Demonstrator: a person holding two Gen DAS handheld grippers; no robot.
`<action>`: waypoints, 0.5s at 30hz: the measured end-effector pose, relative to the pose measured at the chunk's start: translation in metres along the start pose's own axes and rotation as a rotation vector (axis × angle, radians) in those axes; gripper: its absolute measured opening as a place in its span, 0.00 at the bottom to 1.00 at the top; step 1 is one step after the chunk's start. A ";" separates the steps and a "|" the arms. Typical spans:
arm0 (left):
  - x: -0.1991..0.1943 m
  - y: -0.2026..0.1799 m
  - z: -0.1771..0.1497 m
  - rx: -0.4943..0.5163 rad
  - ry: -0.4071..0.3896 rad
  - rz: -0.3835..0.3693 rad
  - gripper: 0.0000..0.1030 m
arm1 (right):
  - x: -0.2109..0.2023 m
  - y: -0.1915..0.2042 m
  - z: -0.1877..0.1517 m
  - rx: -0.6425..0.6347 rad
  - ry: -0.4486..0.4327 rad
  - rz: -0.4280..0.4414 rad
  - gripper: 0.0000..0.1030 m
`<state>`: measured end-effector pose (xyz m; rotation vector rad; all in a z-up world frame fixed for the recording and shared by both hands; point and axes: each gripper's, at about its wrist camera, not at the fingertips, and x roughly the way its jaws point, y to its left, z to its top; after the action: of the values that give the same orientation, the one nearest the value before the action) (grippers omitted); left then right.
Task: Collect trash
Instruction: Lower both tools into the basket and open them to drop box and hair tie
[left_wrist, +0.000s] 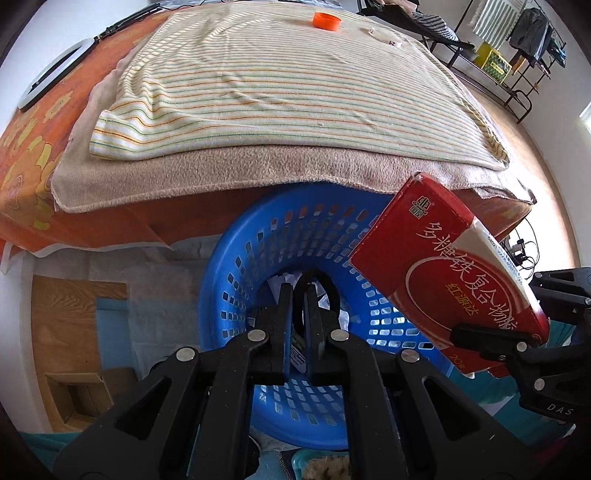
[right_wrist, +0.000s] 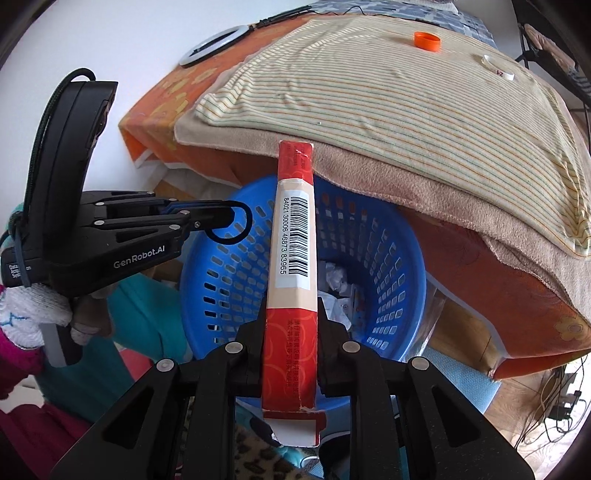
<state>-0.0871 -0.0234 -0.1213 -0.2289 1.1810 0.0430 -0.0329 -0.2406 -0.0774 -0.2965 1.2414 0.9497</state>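
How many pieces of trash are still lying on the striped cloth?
2: an orange cap near the cloth's far edge, and a white ring just right of it. Nothing else shows on the striped cloth, though its far right corner is out of view.

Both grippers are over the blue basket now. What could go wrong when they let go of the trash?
1. The flat red cardboard box in the right gripper is long; it may catch on the rim of the blue plastic slotted basket and tip out.
2. The thin black ring in the left gripper hangs near the rim and could drop outside.
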 end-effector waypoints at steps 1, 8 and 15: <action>0.001 0.000 -0.001 0.001 0.005 -0.001 0.03 | 0.002 0.000 -0.001 0.000 0.005 -0.001 0.18; 0.006 -0.004 -0.002 0.010 0.018 0.004 0.03 | 0.007 0.001 -0.004 0.008 0.024 0.000 0.18; 0.011 -0.004 -0.003 -0.005 0.030 0.017 0.13 | 0.006 0.003 -0.004 0.000 0.017 -0.028 0.20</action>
<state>-0.0854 -0.0286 -0.1317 -0.2246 1.2125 0.0574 -0.0379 -0.2386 -0.0833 -0.3215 1.2497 0.9249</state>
